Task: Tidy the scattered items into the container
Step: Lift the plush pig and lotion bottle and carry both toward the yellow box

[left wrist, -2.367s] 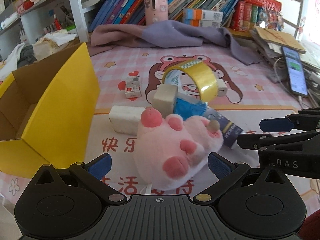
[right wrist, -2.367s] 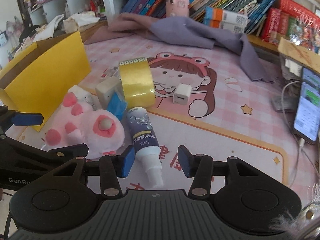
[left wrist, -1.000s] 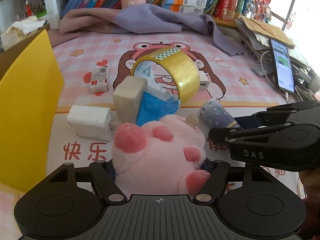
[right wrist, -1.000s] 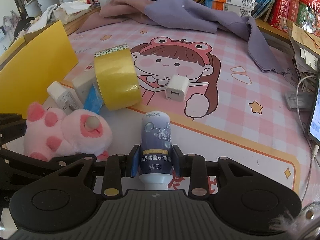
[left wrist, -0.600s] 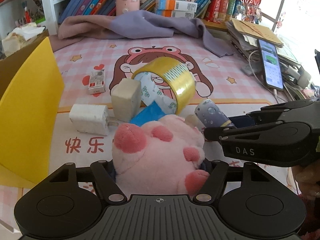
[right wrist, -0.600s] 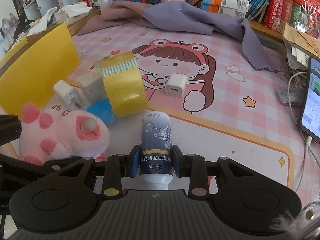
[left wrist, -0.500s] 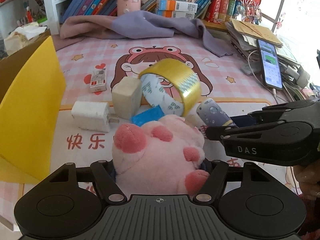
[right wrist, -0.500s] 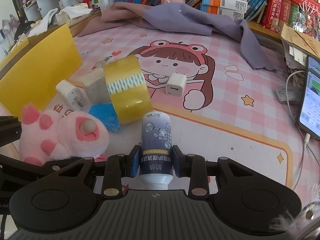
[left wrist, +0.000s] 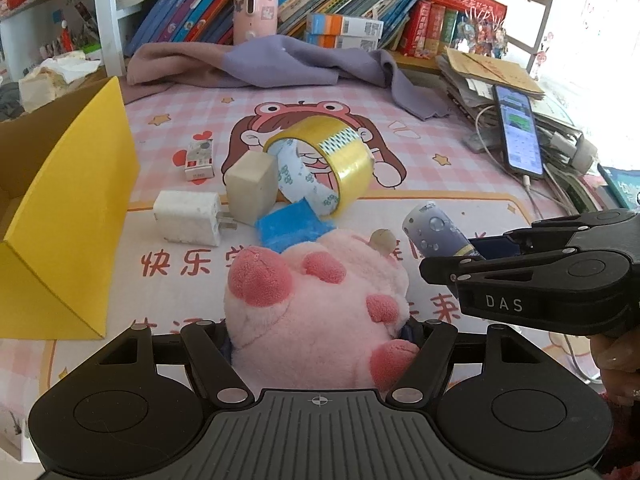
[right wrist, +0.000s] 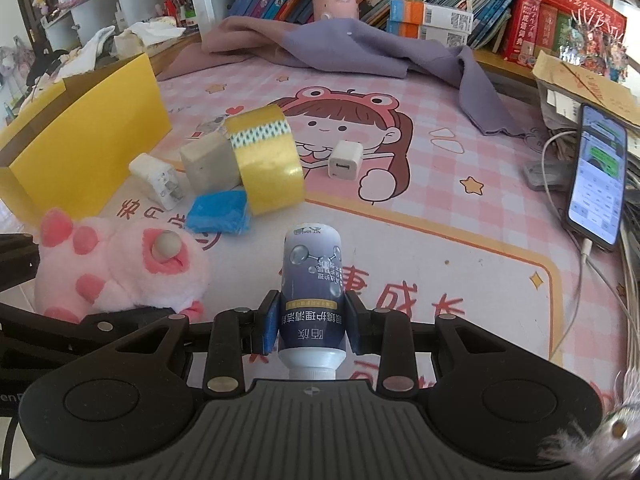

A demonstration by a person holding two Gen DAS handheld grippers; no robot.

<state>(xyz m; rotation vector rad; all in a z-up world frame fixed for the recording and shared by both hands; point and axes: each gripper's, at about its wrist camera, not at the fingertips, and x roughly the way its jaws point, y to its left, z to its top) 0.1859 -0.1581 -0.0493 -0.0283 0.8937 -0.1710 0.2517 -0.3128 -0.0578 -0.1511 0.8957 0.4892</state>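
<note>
Above the bench, a plush (left wrist: 320, 312) is clamped by the left hand-held gripper (left wrist: 320, 340) and a bottle (right wrist: 312, 292) by the right hand-held gripper (right wrist: 312, 326); the box (left wrist: 68, 216) may be missed, since the bottle is pinched only near its cap.

right hand-held gripper (left wrist: 472, 258): "DAS" | mat (left wrist: 440, 168): "快乐" | bottle (right wrist: 312, 292): "NET 60ml"

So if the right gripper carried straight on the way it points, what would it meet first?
Probably the yellow tape roll or blue packet, slightly left of its line; the held spray bottle would touch first. Depth is uncertain.
</note>
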